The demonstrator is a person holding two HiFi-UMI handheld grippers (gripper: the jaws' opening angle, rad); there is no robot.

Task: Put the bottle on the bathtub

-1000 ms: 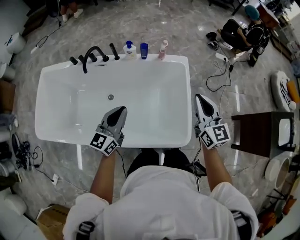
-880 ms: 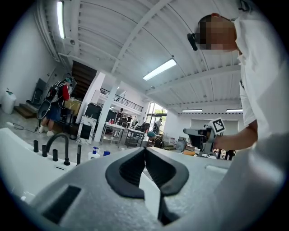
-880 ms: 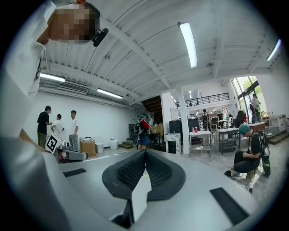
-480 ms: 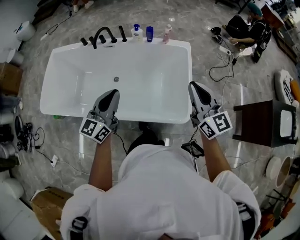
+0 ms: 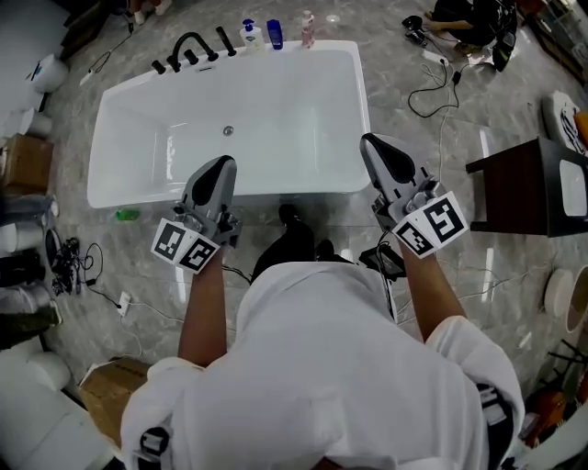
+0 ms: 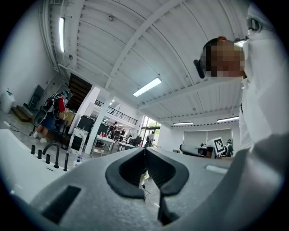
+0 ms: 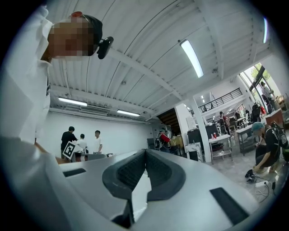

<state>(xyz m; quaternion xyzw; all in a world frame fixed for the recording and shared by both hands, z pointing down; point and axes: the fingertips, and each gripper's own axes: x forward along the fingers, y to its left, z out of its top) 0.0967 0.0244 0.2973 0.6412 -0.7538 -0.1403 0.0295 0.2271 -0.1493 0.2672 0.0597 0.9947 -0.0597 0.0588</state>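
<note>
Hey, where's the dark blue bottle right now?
Head view: the dark blue bottle stands on the far rim of the bathtub, between the white pump bottle and the pink bottle, right of the black faucet.

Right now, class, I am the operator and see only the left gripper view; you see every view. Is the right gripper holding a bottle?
Observer: No. The right gripper has its jaws together, with nothing between them.
Operator: Where are the bottles, then?
Observer: In the head view, a white bottle, a blue bottle and a pink bottle stand in a row on the far rim of the tub, right of the faucet.
Operator: Is anything lying inside the tub?
Observer: No. Its basin shows only the drain.
</note>
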